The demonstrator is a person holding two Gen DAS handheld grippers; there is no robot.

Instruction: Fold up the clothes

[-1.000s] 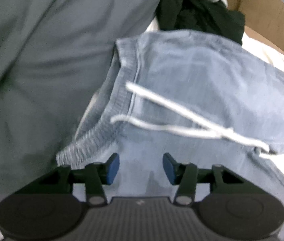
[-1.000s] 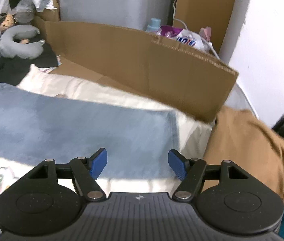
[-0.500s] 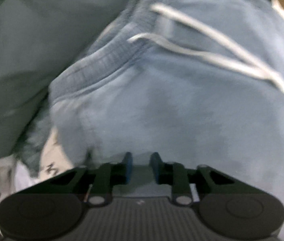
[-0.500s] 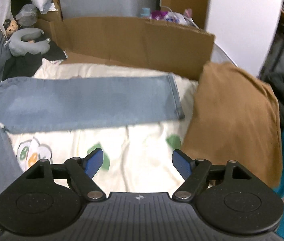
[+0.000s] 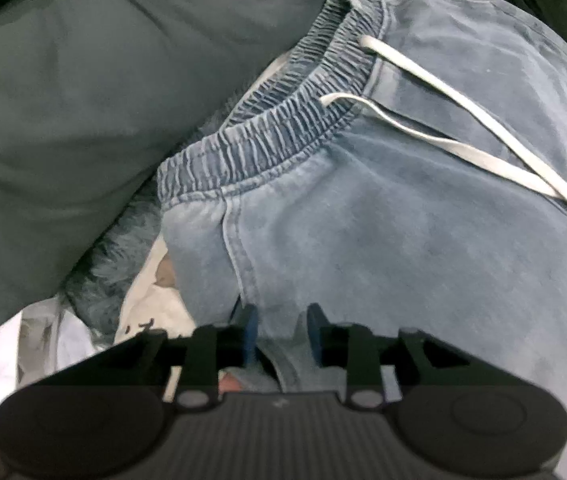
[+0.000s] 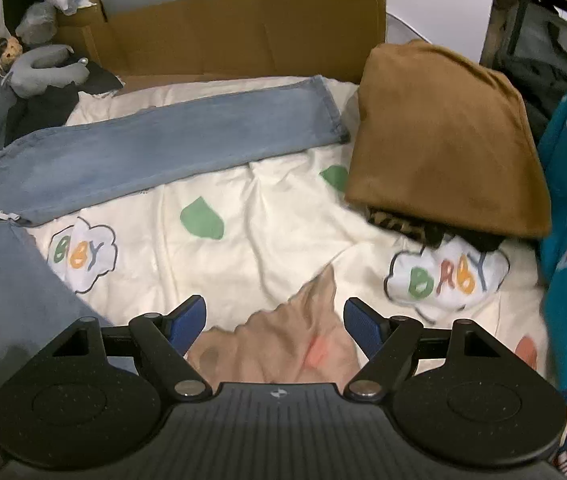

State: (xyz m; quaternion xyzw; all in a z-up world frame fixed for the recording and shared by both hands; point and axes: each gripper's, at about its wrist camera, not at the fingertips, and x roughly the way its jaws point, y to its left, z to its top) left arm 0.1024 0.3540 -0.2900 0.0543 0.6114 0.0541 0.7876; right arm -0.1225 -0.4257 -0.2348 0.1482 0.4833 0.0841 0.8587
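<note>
The left wrist view is dim and soft, its lower foreground blurred and shadowed toward 9 o'clock. The right wrist view is brighter and evenly lit (fisheye bending strongest near the rim), slightly smeared toward 3 o'clock.

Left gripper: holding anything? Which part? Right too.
The left gripper is shut on the blue drawstring pants, pinching a fold of fabric by the side seam, below the elastic waistband. The right gripper is open, holding nothing.

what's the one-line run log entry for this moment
left gripper: shut on blue pants below waistband | right gripper: open, empty, over cream blanket | pants leg: flat, unfolded
</note>
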